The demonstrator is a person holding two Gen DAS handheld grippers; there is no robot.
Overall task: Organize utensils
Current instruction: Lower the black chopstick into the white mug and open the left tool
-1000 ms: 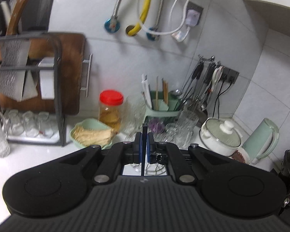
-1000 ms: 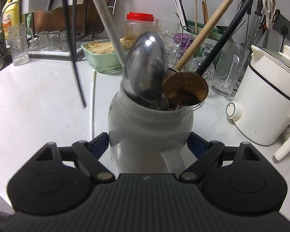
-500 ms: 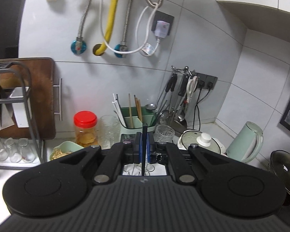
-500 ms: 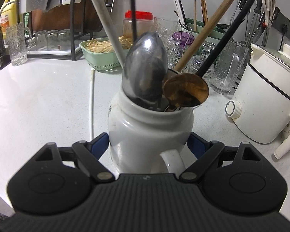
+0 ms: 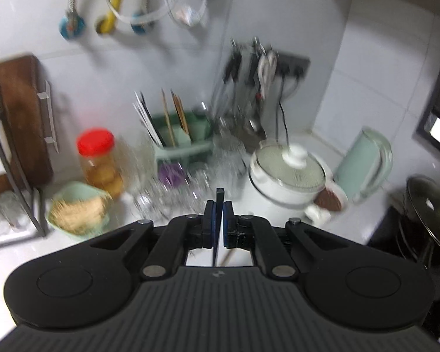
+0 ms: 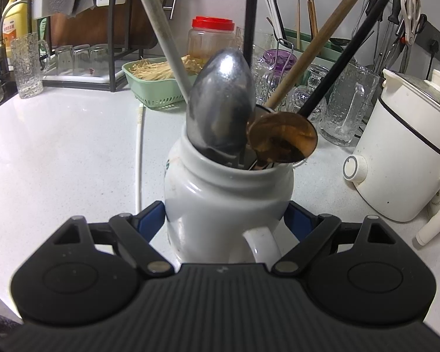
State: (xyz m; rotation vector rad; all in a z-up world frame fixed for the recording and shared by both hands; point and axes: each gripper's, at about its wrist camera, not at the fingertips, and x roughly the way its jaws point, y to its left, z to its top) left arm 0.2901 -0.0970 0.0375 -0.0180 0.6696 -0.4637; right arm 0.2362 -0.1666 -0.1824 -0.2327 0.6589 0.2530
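Between the blue pads of the right gripper (image 6: 226, 223), the white ceramic handled jar (image 6: 228, 202) of spoons stands braced on the counter. Left gripper (image 5: 219, 223) pinches a thin black utensil handle (image 5: 219, 205); lower it vertically, slowly, past the large steel spoon (image 6: 220, 105).

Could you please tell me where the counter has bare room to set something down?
The white counter lies bare left of the white jug, bordered by the green basket and dish rack. Behind and right, glassware and the white cooker crowd it.
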